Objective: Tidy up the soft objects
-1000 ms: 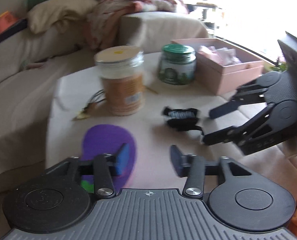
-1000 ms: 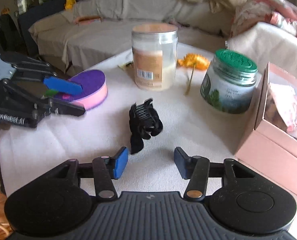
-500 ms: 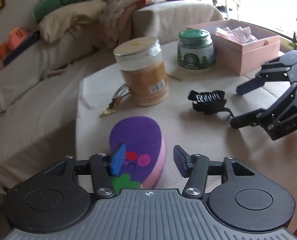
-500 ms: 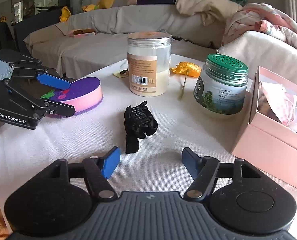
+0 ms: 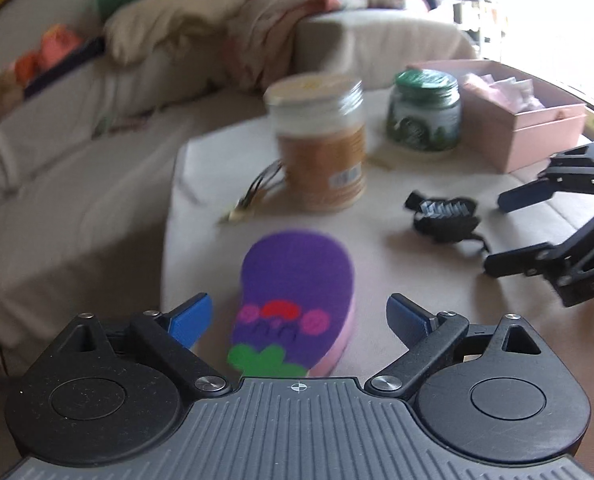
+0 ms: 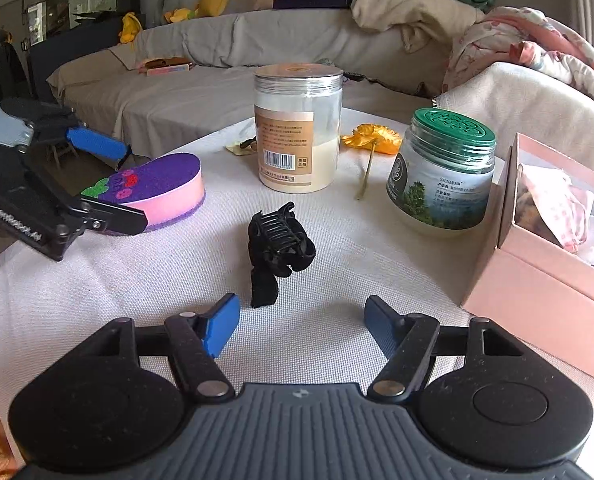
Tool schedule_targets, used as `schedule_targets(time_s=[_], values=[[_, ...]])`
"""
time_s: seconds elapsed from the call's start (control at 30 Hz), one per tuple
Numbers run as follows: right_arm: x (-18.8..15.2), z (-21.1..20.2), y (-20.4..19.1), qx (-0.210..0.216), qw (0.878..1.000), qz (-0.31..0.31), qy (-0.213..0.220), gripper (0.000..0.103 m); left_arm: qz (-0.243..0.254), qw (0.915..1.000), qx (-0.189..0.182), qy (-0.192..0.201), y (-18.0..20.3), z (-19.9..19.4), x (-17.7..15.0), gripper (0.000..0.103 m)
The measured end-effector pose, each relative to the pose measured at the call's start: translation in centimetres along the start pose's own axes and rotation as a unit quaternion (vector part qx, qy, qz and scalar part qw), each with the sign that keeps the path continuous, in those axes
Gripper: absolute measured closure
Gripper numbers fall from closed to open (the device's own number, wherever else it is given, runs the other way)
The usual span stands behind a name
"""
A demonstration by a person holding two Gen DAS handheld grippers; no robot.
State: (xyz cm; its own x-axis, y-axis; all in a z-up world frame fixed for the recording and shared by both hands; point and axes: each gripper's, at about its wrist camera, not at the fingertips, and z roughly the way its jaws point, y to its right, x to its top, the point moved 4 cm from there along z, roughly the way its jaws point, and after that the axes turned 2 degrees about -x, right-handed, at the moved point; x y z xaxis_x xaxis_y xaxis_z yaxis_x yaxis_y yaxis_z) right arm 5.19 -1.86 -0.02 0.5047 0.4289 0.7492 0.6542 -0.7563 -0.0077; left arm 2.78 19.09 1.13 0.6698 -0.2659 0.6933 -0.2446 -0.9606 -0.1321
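Both grippers have their jaws spread wide and hold nothing. From its own camera, the left gripper (image 5: pixel 299 316) has its blue pads on either side of the near end of the sponge (image 5: pixel 295 304), apart from its sides; whether it is at the sponge's level or above it cannot be told. That sponge has a purple top with red, pink and green shapes over a pink layer, and it lies flat on the cloth-covered table (image 5: pixel 397 280) near the left edge. In the right wrist view the sponge (image 6: pixel 157 188) sits between the left gripper's (image 6: pixel 105 180) two fingers.

Over on the right, the right gripper (image 6: pixel 301 326) is low over the table, with the black hair clip (image 6: pixel 277 246) just ahead of its pads, not between them. From the left camera the hair clip (image 5: pixel 443 216) lies near the tips of the right gripper (image 5: pixel 505 236).

Farther back stand a clear jar (image 6: pixel 298 128) with a tan label and, to its right, a jar with a green lid (image 6: pixel 445 172). An orange flower (image 6: pixel 373 140) lies between them. A pink box (image 6: pixel 545 280) at the right edge is open, with soft pink and white things inside it. Behind the table runs a sofa (image 6: pixel 257 48) with pillows and blankets.
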Motion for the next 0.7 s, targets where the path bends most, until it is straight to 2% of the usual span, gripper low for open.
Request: schedule_targets(time_s=[0.23,0.27,0.3,0.33,0.37,0.4,0.5,0.53,0.6,0.7], values=[[2.7,0.6,-1.0,0.012,0.999,-0.035,-0.001,0.034,-0.081,0.9961,-0.035,0.002,-2.0,1.2,-0.5,0.005],[3.1,1.1,-1.2,0.011,0.999,-0.041,-0.008,0.036,-0.085,0.9958,-0.035,0.001,-2.1,1.2,-0.6,0.005],[3.5,1.6,-1.4,0.007,0.999,-0.048,-0.018,0.045,-0.088,0.9954,-0.036,-0.003,-2.2,1.3,-0.7,0.007],[3.8,2.0,-1.5,0.005,0.998,-0.055,-0.028,0.051,-0.095,0.9947,-0.04,-0.01,-2.3,1.4,-0.9,0.018],[4.1,2.4,-1.7,0.006,0.997,-0.064,-0.039,0.065,-0.1,0.9939,-0.045,-0.011,-2.3,1.4,-1.0,0.028],[4.3,2.6,-1.9,0.008,0.996,-0.074,-0.05,0.07,-0.097,0.9945,-0.04,-0.003,-2.4,1.1,-1.0,0.035],[5.6,2.3,-2.1,0.024,0.994,-0.083,-0.059,0.071,-0.13,0.9896,-0.062,0.009,-3.4,0.3,-0.7,0.036],[6.2,1.9,-2.2,0.036,0.994,-0.085,-0.056,0.071,-0.14,0.9882,-0.059,0.019,-4.0,0.0,-0.3,0.036],[8.0,0.6,-2.3,0.049,0.994,-0.088,-0.038,0.071,-0.149,0.9876,-0.026,0.041,-5.8,-0.7,1.0,0.036],[12.0,-2.1,-1.9,0.058,0.995,-0.085,0.013,0.071,-0.163,0.983,0.007,0.084,-9.3,-1.9,4.8,0.036]])
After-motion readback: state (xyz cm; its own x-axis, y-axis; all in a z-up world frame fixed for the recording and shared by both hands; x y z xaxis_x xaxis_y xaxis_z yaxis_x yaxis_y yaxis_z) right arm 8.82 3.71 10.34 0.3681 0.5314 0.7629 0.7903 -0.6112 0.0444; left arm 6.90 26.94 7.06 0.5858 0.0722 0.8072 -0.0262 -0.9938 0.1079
